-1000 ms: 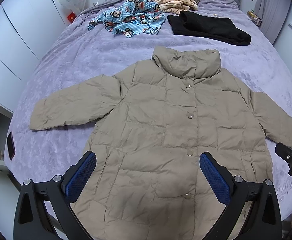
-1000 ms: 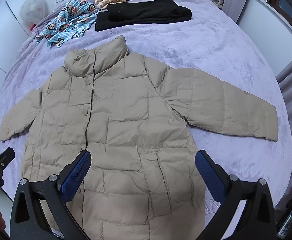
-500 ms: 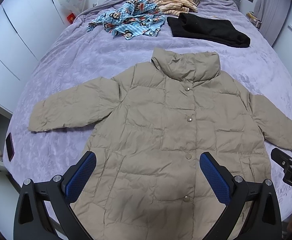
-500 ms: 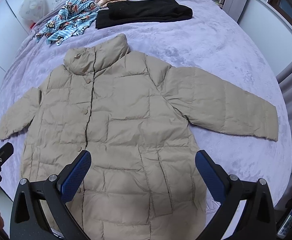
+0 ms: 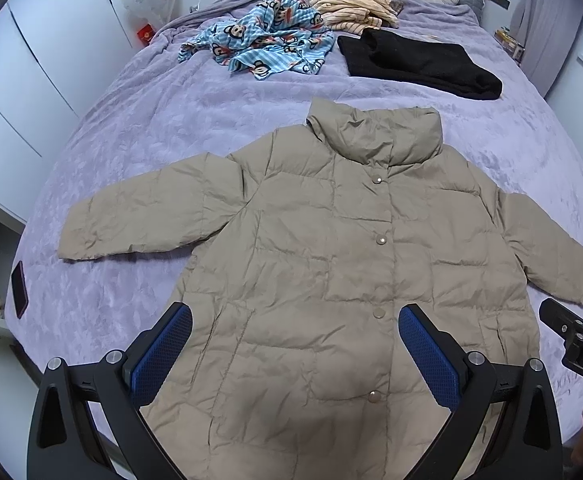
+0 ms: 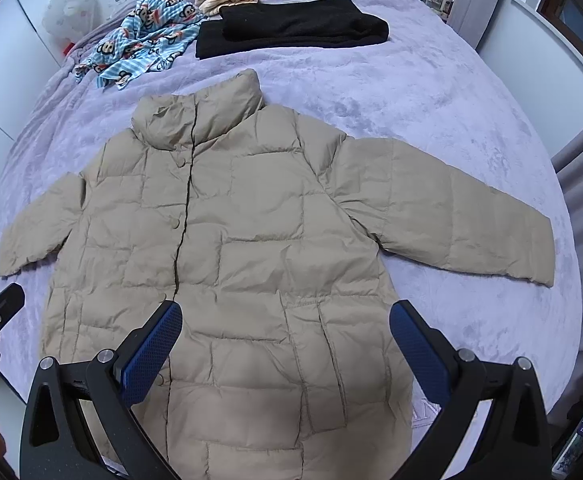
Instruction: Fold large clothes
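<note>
Lavender bedspread point(image 5: 139, 128) is carrying a beige puffer jacket point(image 5: 331, 248) lying flat, sleeves spread toward both side edges. You are holding your left gripper point(image 5: 295, 346) and right gripper point(image 6: 285, 340) released, grasping nothing, above its hem.

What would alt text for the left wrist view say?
A beige quilted puffer jacket lies flat, snapped shut and sleeves spread, on a lilac plush bedspread, below the open left gripper. Farther back lie a blue monkey-print garment, a folded black garment and a cream striped garment.

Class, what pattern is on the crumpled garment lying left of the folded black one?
Light blue stripes with cartoon monkey faces on the crumpled garment; clearest in the left wrist view.
</note>
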Tool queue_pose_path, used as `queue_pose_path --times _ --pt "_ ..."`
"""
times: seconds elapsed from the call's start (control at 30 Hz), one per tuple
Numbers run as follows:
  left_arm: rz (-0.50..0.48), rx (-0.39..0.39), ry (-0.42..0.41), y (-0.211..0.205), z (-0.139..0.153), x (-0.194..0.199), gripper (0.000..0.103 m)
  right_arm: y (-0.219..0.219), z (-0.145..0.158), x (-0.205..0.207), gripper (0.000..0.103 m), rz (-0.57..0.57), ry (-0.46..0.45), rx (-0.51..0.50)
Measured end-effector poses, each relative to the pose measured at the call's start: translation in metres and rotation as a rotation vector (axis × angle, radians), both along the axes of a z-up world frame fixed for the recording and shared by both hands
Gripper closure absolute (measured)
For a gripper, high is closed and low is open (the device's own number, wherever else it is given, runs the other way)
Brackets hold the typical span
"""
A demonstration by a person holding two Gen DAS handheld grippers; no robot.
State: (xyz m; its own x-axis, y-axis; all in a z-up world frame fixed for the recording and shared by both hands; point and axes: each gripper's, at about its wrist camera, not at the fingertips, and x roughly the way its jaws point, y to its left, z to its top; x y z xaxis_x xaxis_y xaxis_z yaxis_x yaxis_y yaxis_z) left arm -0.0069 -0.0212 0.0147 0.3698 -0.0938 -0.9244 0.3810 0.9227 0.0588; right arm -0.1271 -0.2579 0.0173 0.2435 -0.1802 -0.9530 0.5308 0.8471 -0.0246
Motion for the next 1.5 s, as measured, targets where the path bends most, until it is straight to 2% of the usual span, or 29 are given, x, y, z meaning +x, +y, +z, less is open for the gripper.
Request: queue_pose_path --times 1.5 --pt "0.007 0.005 0.000 0.0043 0.0015 0.0017 0.000 0.0042 0.0034 0.0006 0.000 -0.004 -0.006 -0.001"
